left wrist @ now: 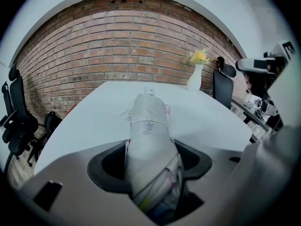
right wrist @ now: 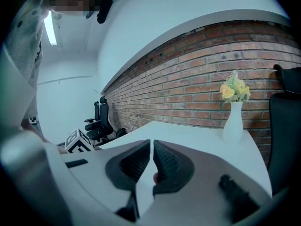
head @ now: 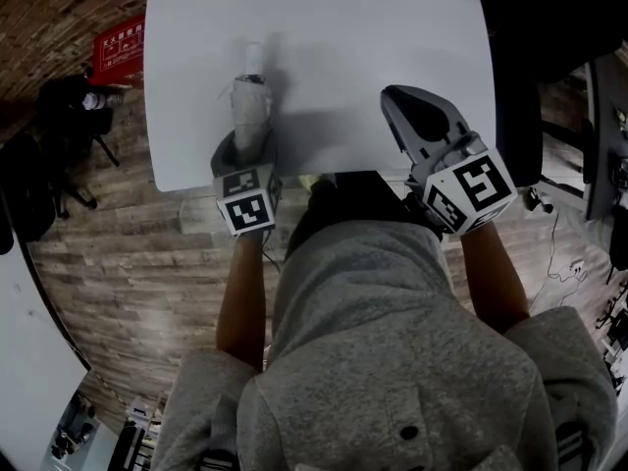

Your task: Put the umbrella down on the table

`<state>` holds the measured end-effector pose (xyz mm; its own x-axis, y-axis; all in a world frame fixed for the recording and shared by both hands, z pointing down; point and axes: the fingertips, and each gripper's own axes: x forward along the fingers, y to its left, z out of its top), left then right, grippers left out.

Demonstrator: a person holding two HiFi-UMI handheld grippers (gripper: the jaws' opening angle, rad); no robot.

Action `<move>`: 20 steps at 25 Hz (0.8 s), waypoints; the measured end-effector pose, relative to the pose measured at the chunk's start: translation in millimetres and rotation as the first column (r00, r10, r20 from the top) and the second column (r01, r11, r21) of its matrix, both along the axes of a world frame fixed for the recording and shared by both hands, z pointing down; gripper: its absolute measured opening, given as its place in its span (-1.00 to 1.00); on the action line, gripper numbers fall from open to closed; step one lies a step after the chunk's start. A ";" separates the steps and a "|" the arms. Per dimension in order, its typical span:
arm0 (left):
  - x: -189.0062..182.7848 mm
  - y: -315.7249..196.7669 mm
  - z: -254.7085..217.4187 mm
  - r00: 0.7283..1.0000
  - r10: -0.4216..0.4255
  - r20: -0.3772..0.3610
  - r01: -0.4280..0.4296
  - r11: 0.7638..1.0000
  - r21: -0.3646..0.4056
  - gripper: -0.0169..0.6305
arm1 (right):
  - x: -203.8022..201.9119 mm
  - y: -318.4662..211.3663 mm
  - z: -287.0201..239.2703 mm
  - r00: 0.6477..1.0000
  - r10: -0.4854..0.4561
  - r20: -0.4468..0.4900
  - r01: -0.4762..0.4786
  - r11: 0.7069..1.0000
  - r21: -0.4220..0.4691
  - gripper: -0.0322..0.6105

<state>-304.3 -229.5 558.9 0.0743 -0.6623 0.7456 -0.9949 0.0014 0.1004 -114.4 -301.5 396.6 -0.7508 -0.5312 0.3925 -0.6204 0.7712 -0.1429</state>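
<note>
A folded pale grey umbrella (head: pixel 251 101) points away from me over the near left part of the white table (head: pixel 373 37). My left gripper (head: pixel 245 153) is shut on its near end. In the left gripper view the umbrella (left wrist: pixel 149 135) fills the gap between the jaws of the left gripper (left wrist: pixel 150 161) and reaches out over the table (left wrist: pixel 94 121). I cannot tell whether it touches the tabletop. My right gripper (head: pixel 400 104) hovers over the table's near right part. Its jaws are shut with nothing between them, as the right gripper (right wrist: pixel 152 147) shows in its own view.
A white vase with yellow flowers (left wrist: pixel 195 76) (right wrist: pixel 232 121) stands at the table's far edge before a brick wall. Black office chairs stand to the left (left wrist: pixel 14 117) and the right (left wrist: pixel 223 86). A red box (head: pixel 120 47) lies on the floor by the table's left edge.
</note>
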 end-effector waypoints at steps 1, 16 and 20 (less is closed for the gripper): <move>-0.5 -0.4 1.0 1.000 0.001 -0.003 -0.001 1.000 -0.002 -0.06 | -1.2 0.0 0.3 1.000 0.000 -0.001 0.000 1.000 -0.001 -0.79; -4.1 -2.7 9.2 1.000 0.027 -0.016 -0.027 1.000 0.002 -0.02 | -10.8 7.1 5.1 0.999 0.023 -0.021 -0.024 1.000 -0.010 -0.79; -3.5 -4.0 4.2 0.999 0.026 -0.039 -0.024 0.999 0.040 0.00 | -10.0 9.6 3.3 0.999 0.036 -0.024 -0.036 0.999 -0.005 -0.79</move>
